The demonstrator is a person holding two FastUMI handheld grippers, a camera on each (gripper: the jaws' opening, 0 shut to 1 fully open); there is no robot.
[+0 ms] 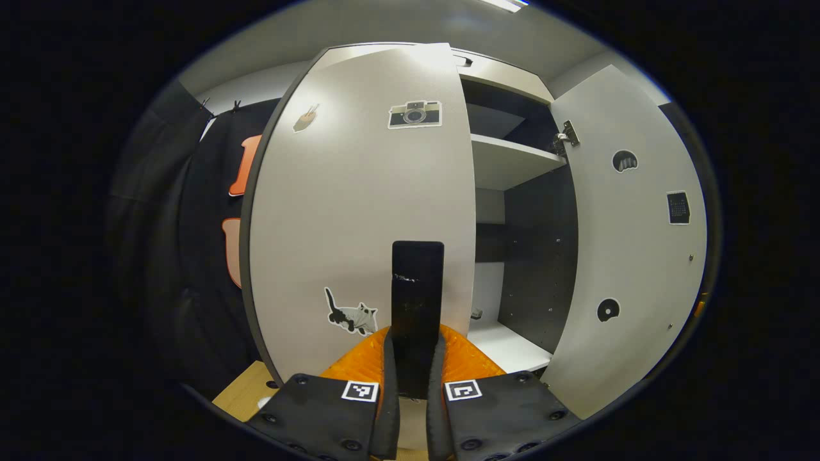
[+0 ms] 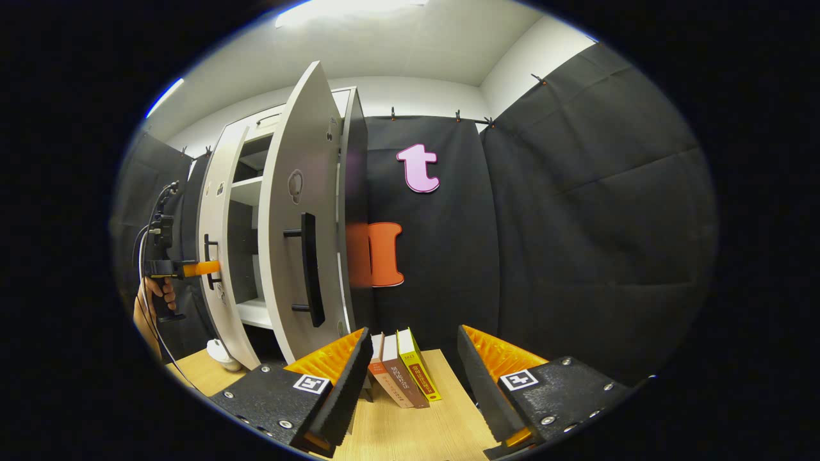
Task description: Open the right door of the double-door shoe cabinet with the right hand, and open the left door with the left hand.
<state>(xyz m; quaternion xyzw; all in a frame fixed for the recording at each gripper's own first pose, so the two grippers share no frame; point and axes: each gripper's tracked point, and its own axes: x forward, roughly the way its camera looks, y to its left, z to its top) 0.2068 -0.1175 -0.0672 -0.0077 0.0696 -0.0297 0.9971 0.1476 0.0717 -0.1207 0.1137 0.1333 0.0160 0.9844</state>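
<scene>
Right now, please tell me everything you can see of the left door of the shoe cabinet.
The left door is a pale grey, smooth panel with a dark edge, standing upright and swung partly open. Stickers sit on its front: a camera, a cat, a small hand. Its black bar handle is vertical, and the left gripper is shut on it, jaws pressing both sides.

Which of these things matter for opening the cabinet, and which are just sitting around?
Part of the job:
left door and its handle, gripped by the left gripper
right door, already open
right gripper, jaws apart

Just lying about:
books on the table
small white object
</scene>
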